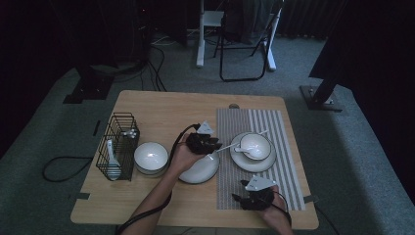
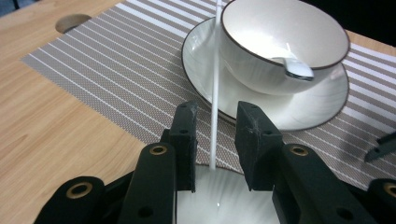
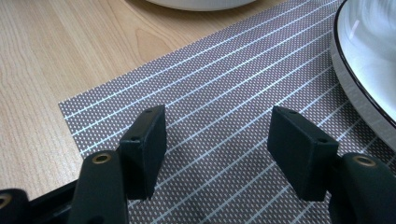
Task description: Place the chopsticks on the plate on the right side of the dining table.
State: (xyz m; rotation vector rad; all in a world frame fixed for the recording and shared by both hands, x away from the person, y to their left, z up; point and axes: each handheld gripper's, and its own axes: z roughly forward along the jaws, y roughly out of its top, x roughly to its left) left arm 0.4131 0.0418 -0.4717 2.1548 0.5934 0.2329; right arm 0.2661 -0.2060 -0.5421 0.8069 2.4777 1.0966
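Left gripper view: jaws slightly apart around spoon handle [image 2: 215, 88], not pinching.

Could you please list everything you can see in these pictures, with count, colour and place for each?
table: one, light wood, centre of the room
placemat: one, grey with pale stripes, right half of the table
plates: two, white; one on the placemat under a bowl, one left of the placemat
bowls: two, white; one on the placemat's plate, one beside the rack
spoon: one, white, lying in the placemat's bowl
thin white stick: one, between the left claw's jaws
wire rack: one, black, left side of the table, holding a white spoon
folding chair: one, dark frame, on the floor behind the table
left claw: black, jaws apart around the stick
right claw: black, open over the placemat's near edge
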